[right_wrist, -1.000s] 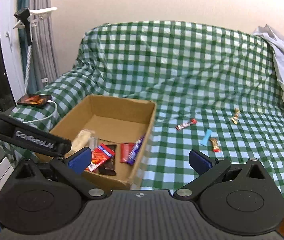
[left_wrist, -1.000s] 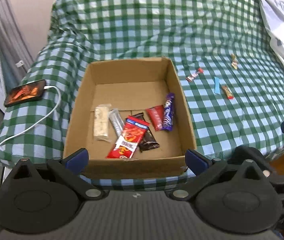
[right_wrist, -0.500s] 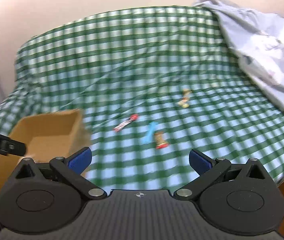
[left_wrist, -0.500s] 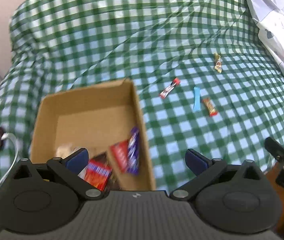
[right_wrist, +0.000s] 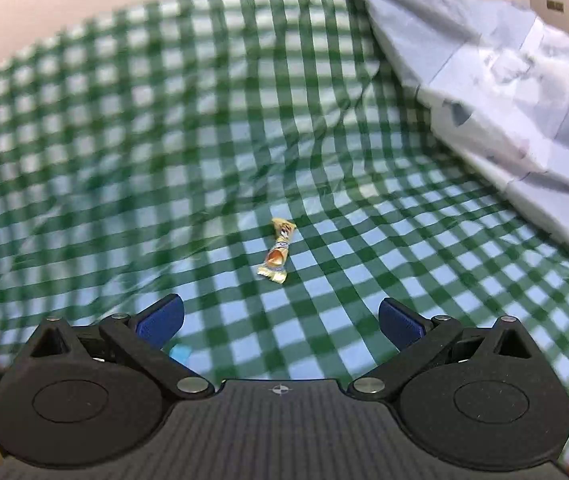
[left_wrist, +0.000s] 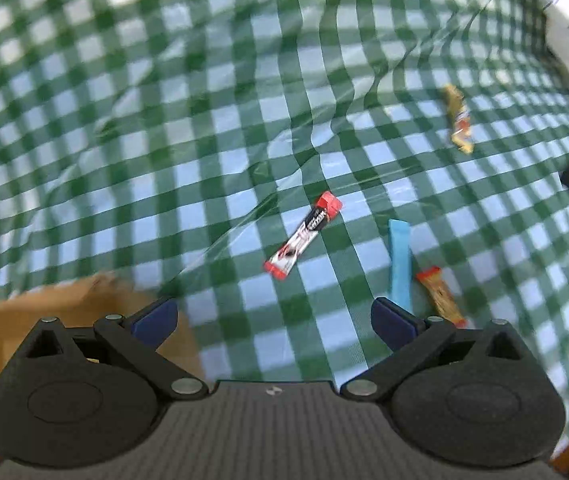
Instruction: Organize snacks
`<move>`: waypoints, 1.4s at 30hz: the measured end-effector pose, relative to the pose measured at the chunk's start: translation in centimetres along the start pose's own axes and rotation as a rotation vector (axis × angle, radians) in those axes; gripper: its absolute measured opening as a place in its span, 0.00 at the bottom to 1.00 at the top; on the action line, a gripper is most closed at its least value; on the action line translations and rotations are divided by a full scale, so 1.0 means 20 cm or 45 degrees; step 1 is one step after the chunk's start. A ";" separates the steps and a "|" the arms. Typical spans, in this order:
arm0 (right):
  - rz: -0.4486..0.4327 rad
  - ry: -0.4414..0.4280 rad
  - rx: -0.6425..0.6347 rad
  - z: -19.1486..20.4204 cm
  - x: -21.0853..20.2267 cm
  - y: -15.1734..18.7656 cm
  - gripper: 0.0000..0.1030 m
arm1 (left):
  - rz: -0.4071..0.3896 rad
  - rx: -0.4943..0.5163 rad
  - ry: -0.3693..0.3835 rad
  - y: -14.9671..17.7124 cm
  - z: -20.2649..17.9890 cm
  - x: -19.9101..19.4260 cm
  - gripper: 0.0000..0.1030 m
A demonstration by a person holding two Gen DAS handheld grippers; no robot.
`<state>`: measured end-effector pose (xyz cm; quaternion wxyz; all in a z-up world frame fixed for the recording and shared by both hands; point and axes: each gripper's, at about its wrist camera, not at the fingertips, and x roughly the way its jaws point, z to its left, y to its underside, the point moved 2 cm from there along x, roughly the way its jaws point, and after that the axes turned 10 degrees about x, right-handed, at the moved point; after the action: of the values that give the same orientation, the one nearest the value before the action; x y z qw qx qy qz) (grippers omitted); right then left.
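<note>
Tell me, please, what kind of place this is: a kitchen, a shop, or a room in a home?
Probably a room in a home, likely a bedroom or living room. A green checked cover is spread over soft furniture, a crumpled pale sheet lies at its side, and small wrapped snacks like a gold candy lie on it.

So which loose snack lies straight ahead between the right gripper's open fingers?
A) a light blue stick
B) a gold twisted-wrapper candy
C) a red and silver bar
B: the gold twisted-wrapper candy lies alone on the green checked cloth, centred ahead of the right gripper.
</note>
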<state>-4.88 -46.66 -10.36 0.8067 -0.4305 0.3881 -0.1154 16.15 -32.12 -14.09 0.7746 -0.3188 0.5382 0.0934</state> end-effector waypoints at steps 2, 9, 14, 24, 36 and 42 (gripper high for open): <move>0.031 0.007 -0.004 -0.01 0.27 -0.04 1.00 | 0.036 0.002 0.011 -0.06 0.00 0.16 1.00; 0.092 0.014 0.011 -0.01 1.00 -0.10 1.00 | 0.092 -0.018 0.070 -0.21 0.02 0.60 1.00; 0.112 0.070 0.009 0.00 1.33 -0.11 1.00 | 0.095 -0.053 0.115 -0.25 0.05 0.76 1.00; 0.000 0.112 -0.101 -0.04 1.45 -0.03 0.99 | 0.067 -0.031 0.100 -0.24 0.04 0.73 0.84; 0.060 0.051 -0.136 0.01 1.15 -0.03 0.25 | -0.043 -0.118 0.243 -0.08 0.05 0.33 0.11; 0.077 -0.054 -0.107 0.05 0.64 0.05 0.25 | -0.156 -0.133 0.316 0.18 0.02 -0.13 0.11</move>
<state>4.26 -52.10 -17.50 0.7990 -0.4545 0.3883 -0.0656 13.71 -28.49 -13.17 0.6888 -0.3999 0.6037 0.0337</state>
